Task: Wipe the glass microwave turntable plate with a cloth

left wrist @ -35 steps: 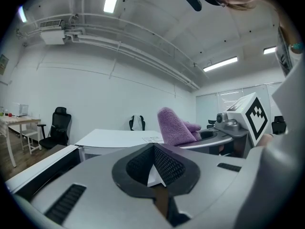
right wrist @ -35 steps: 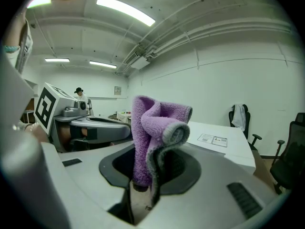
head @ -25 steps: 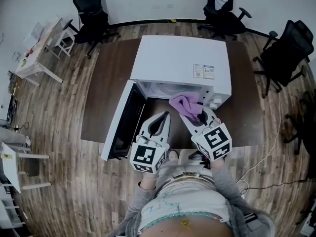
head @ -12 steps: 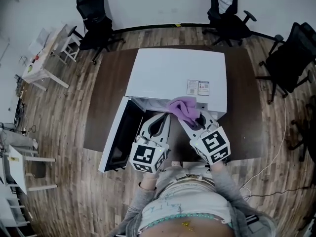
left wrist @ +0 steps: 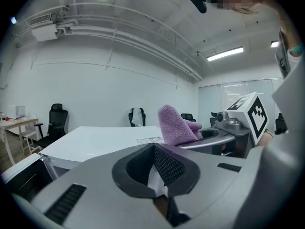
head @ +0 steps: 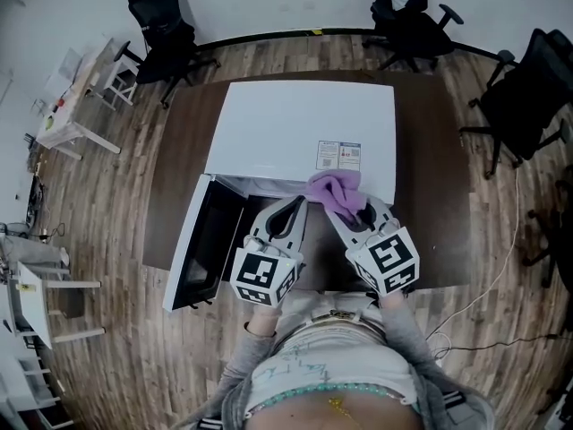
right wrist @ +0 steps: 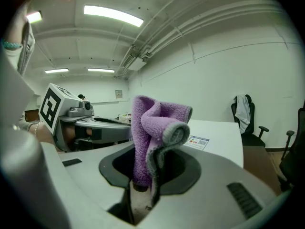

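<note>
A: Looked down on a wood-plank floor [head: 116, 330] ringed with black office chairs [head: 166, 30], and found a brown table [head: 175, 168] carrying a white microwave [head: 304, 124]. Noticed the door [head: 199, 249]?

B: Did. Saw it swung wide open at the left front corner, dark inner face showing. Spotted a printed label [head: 338, 155] on the white top as well, near the front edge.

A: And the cloth [head: 333, 189]?

B: Found it purple and bunched, pinched in the right gripper [head: 347, 204]. Saw those jaws clamped on its lower end in the right gripper view, with the folded upper part standing up above them. Placed it, from above, over the microwave's front edge, just beside the label.

A: Checked the left gripper [head: 302, 203] too?

B: Checked. Found its jaws pressed together with nothing between them, tips near the microwave's front edge, just left of the cloth. Saw both grippers side by side, close but apart, marker cubes [head: 264, 278] toward the person's torso [head: 340, 374].

A: Made out the glass plate?

B: Could not; found the cavity hidden beneath the microwave's top and the two grippers in every view. Saw only a small white table [head: 76, 106] off to the left
</note>
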`<state>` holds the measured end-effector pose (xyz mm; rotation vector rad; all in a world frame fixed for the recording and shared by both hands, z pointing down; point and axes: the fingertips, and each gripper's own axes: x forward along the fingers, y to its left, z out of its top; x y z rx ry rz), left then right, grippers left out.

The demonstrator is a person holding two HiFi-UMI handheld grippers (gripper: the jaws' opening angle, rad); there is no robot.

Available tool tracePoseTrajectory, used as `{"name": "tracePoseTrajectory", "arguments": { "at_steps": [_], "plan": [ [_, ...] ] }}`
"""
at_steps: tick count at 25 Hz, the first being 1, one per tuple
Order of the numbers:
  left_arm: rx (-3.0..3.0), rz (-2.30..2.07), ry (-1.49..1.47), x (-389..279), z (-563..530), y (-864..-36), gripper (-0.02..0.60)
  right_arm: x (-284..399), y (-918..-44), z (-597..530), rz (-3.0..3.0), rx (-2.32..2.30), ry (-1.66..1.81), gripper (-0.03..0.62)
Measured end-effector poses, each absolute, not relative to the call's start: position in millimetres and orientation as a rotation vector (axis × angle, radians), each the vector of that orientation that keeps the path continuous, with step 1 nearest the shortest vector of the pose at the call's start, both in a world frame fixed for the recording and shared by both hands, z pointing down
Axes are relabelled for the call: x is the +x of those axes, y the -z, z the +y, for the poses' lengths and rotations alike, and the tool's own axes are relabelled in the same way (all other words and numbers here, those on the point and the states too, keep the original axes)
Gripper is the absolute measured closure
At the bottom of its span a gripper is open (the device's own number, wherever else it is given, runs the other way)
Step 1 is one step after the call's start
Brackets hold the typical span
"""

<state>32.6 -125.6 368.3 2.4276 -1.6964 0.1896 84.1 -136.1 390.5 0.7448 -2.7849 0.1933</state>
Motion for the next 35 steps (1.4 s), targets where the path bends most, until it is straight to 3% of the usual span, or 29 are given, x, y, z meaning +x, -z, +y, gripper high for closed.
{"name": "tracePoseTrajectory", "arguments": {
  "at_steps": [9, 35],
  "plan": [
    [2.492, -1.61, -0.203, 33, -148, -366, 0.571, 95, -386, -157, -2.768, 0.883, -0.214, 0.48],
    [2.489, -1.411, -0.251, -69, -143, -411, 0.571, 12, -409, -144, -2.63, 1.018, -0.287, 0.48]
  ]
}}
